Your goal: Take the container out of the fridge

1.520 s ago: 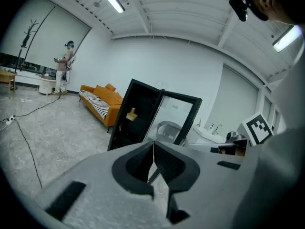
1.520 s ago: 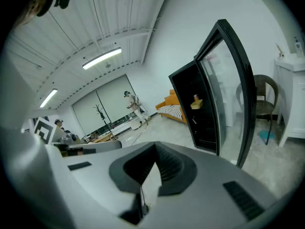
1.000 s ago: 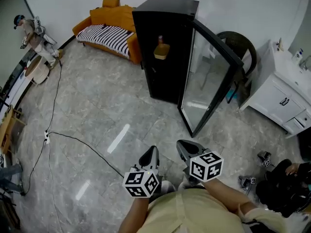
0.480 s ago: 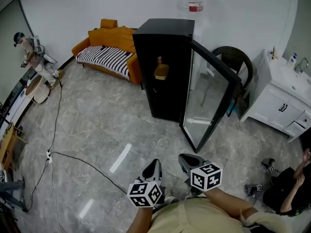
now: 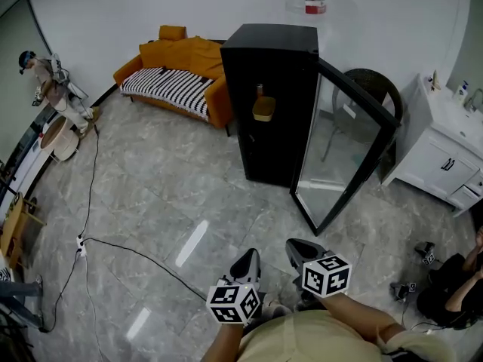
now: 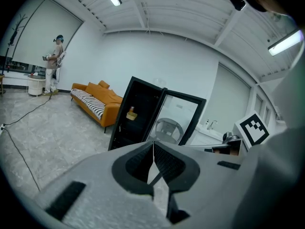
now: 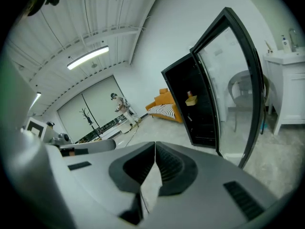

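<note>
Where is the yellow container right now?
Head view, upper centre: the yellow container sits inside the open black fridge, next to a small bottle; the orange sofa is left of the fridge.

fridge [image 5: 275, 66] black, container [image 5: 264, 109] yellow. sofa [image 5: 189, 51] orange, its throw [image 5: 170, 87] black-and-white striped. floor [image 5: 151, 179] grey marble pattern, cabinet [image 5: 438, 161] white. left gripper [image 5: 247, 259] and right gripper [image 5: 300, 247] grey, cubes black-on-white squares. shirt [image 5: 302, 342] pale yellow.

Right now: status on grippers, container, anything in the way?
Left gripper shut, empty; right gripper shut, empty. Container on fridge shelf, door open, well out of reach. Nothing in the way; cable off left.
</note>
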Available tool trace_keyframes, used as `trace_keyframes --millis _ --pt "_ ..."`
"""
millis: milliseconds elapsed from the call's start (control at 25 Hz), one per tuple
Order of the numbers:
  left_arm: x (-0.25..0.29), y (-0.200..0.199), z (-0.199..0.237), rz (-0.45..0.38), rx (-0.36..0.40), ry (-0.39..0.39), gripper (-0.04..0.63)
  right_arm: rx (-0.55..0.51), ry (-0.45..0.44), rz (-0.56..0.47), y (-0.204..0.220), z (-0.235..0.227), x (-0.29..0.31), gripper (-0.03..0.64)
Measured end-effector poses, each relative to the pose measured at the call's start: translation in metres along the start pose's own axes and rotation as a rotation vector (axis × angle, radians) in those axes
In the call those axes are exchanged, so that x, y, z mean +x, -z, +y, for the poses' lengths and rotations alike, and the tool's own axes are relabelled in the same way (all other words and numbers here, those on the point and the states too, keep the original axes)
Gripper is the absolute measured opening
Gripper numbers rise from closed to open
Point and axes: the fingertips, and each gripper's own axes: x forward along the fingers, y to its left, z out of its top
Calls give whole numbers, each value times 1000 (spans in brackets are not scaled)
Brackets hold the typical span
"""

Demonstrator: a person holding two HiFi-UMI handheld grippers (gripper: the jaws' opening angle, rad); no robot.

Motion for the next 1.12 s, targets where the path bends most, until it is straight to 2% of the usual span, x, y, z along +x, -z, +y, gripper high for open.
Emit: trace_keyframes --millis 320,760,1120 --pt "11 9 18 48 -30 17 26 -3 2 52 10 7 19 29" --pt "57 -31 51 18 -13 -54 26 -34 -54 53 -39 -10 86 29" --pt "115 -56 56 29 -4 -61 26 -50 -94 80 -70 -35 121 29"
